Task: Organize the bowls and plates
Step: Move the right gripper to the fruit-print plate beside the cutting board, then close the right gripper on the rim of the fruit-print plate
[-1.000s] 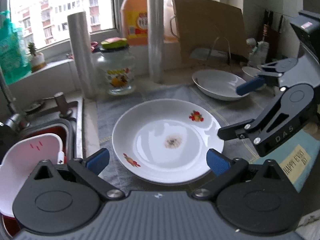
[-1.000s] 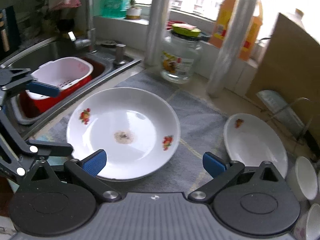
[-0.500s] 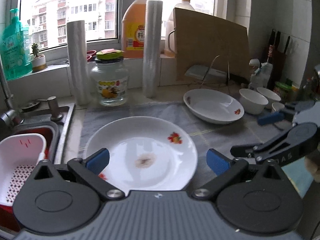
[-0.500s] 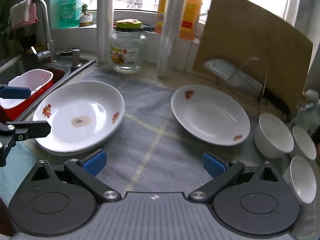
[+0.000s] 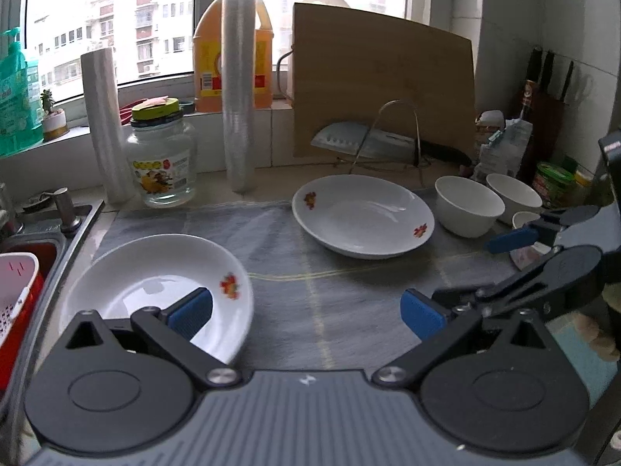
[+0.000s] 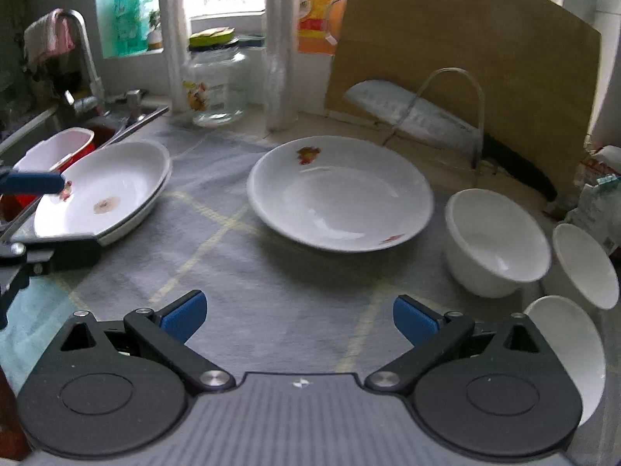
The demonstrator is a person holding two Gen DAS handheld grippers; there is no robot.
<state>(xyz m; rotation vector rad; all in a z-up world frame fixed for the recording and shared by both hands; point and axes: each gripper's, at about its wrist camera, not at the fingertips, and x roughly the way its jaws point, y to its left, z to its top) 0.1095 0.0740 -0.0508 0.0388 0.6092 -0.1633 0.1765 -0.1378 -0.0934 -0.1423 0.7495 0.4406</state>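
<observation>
Two white flower-print plates lie on a grey cloth. The near plate (image 5: 155,283) (image 6: 104,190) sits at the left by the sink; it has a brown smear. The far plate (image 5: 363,215) (image 6: 339,198) sits in the middle. Three white bowls (image 5: 467,206) (image 6: 495,240) stand at the right. My left gripper (image 5: 306,310) is open and empty, its left finger over the near plate's rim. My right gripper (image 6: 297,316) is open and empty, above the cloth in front of the far plate. It also shows in the left wrist view (image 5: 465,272).
A sink with a red and white basket (image 5: 15,299) lies at the left. A glass jar (image 5: 163,155), two film rolls (image 5: 238,89), oil bottles and a cutting board (image 5: 382,89) with a cleaver on a wire rack stand at the back. Knives and packets stand at the right.
Both grippers have pulled back and swung right. The near plate has slid to the left of both views, and the far plate and bowls have come into fuller view.
</observation>
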